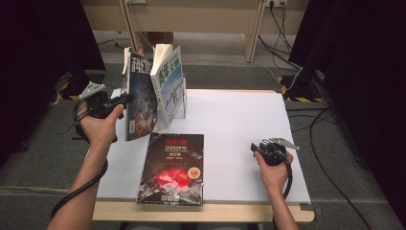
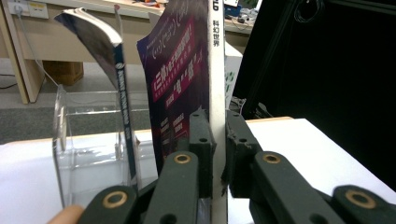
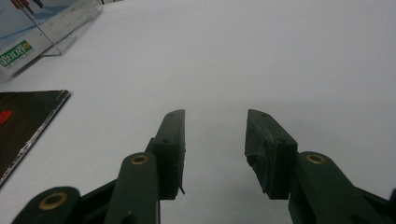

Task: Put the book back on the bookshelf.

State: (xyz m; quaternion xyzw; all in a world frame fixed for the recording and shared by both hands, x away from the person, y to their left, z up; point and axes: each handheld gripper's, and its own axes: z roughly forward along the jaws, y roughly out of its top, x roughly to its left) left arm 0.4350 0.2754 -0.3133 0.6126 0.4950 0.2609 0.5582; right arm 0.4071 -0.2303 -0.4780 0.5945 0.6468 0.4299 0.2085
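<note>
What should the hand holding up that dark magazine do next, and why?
Probably ease the dark magazine sideways into the clear stand, beside the light-blue magazine already leaning there. The left gripper is clamped on its spine, holding it upright next to the stand, not yet in it.

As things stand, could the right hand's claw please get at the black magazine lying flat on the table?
Probably yes. The right claw rests open on the white table, and bare surface lies between it and the black magazine; lying flat, its edge may be hard to pinch.

Grey carpet (image 1: 43,158), black curtains (image 1: 364,57), wooden bench (image 1: 201,19), floor cables (image 1: 330,143).
</note>
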